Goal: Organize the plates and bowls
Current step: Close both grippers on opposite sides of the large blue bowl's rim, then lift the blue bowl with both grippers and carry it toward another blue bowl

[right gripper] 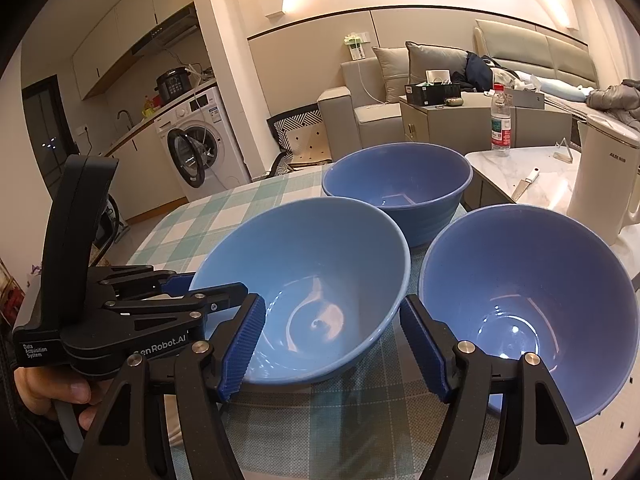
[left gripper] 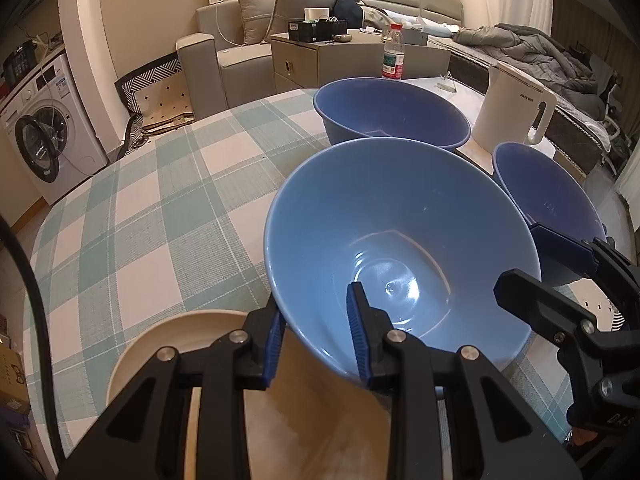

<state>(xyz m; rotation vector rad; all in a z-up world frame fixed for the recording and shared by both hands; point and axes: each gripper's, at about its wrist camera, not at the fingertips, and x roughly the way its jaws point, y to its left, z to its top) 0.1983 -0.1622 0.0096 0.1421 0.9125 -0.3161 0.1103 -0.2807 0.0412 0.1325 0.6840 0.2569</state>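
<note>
My left gripper (left gripper: 316,336) is shut on the near rim of a light blue bowl (left gripper: 400,240), one pad inside and one outside. The bowl is tilted, its gripped edge over a beige plate (left gripper: 160,352). In the right wrist view that gripper (right gripper: 200,286) holds this bowl (right gripper: 312,280) at its left rim. My right gripper (right gripper: 334,346) stands open over the tablecloth between this bowl and a second blue bowl (right gripper: 528,300). Its right finger (right gripper: 424,348) lies along that bowl's left wall; I cannot tell if it touches. A darker blue bowl (right gripper: 400,184) sits behind.
A checked green-and-white cloth (left gripper: 160,200) covers the table. A white kettle (left gripper: 512,112) and a water bottle (left gripper: 393,54) stand on a marble top at the back right. A washing machine (left gripper: 44,132) stands off the table's left edge. A hand (right gripper: 48,392) holds the left gripper.
</note>
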